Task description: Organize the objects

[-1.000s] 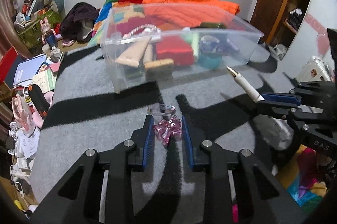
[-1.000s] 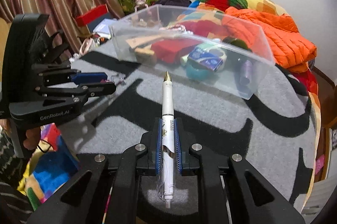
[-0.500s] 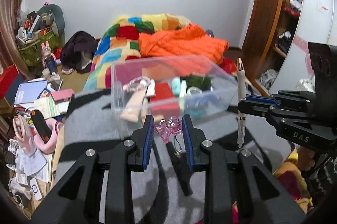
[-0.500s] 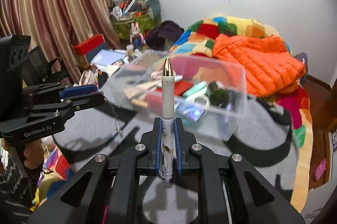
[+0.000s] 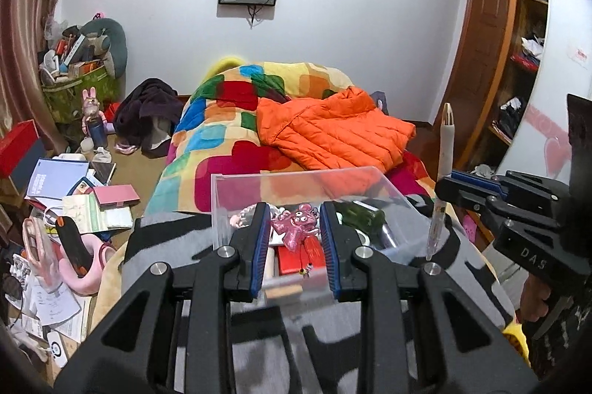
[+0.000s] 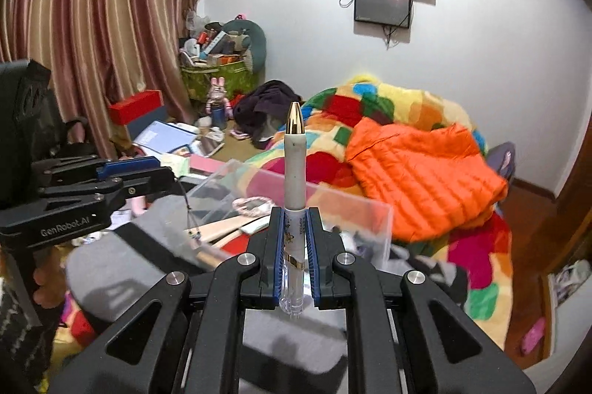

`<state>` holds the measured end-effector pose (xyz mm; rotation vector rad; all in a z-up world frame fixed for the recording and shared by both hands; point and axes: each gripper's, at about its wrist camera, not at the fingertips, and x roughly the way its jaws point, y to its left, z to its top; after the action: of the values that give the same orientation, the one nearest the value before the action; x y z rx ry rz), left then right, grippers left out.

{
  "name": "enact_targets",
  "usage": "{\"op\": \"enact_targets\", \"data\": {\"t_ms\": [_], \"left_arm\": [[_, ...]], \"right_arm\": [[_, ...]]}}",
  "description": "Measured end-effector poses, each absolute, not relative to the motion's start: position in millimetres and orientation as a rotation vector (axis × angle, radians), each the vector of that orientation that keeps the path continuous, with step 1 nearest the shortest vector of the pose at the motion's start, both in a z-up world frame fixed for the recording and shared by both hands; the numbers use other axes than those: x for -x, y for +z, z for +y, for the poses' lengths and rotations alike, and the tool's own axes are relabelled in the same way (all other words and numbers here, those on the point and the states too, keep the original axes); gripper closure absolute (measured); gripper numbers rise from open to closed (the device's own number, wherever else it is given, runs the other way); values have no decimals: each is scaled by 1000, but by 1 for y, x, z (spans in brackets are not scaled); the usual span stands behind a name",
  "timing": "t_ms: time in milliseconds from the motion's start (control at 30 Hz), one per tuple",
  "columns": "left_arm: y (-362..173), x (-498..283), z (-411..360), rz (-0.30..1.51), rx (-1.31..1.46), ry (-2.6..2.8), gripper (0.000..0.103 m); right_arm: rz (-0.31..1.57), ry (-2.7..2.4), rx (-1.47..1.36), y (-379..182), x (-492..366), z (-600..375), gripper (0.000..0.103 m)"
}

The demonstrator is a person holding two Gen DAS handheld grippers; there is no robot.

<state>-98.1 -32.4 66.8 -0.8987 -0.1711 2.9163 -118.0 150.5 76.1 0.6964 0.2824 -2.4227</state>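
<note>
My left gripper [image 5: 294, 231] is shut on a pink octopus charm [image 5: 296, 226] with a dangling cord, held above the near end of the clear plastic bin [image 5: 229, 201]. My right gripper [image 6: 295, 227] is shut on a white pen [image 6: 294, 172] with a gold tip, held upright. The pen [image 5: 446, 150] and right gripper [image 5: 477, 181] show at the right of the left wrist view, beside the bin's right side. The left gripper [image 6: 148, 172] shows at the left of the right wrist view, over the bin [image 6: 362, 209]. The bin holds several items on the grey-and-black blanket [image 5: 166, 235].
An orange jacket [image 5: 333, 131] and a colourful quilt [image 5: 222, 135] lie on the bed behind the bin. Books, papers and a pink item [image 5: 85, 205] litter the floor at the left. A wooden door and shelves [image 5: 518, 61] stand at the right.
Both grippers have lifted off the blanket and moved forward toward the bin. The charm has come up from the blanket in the left gripper. The pen has tilted upright.
</note>
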Motion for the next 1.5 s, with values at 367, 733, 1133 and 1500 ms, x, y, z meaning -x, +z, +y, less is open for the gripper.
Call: {"op": "enact_targets", "data": {"t_ms": [367, 733, 1133, 1500], "left_arm": [[20, 147, -45, -226, 1108, 2878, 76], [-10, 156, -37, -230, 1234, 2767, 75], [12, 133, -28, -187, 1141, 2785, 74], [43, 86, -15, -119, 960, 2880, 42]], "right_arm": [[408, -2506, -767, 42, 163, 120, 93], [380, -2284, -971, -5, 180, 99, 89], [239, -2261, -974, 13, 168, 124, 77], [127, -2319, -855, 43, 124, 162, 49]]}}
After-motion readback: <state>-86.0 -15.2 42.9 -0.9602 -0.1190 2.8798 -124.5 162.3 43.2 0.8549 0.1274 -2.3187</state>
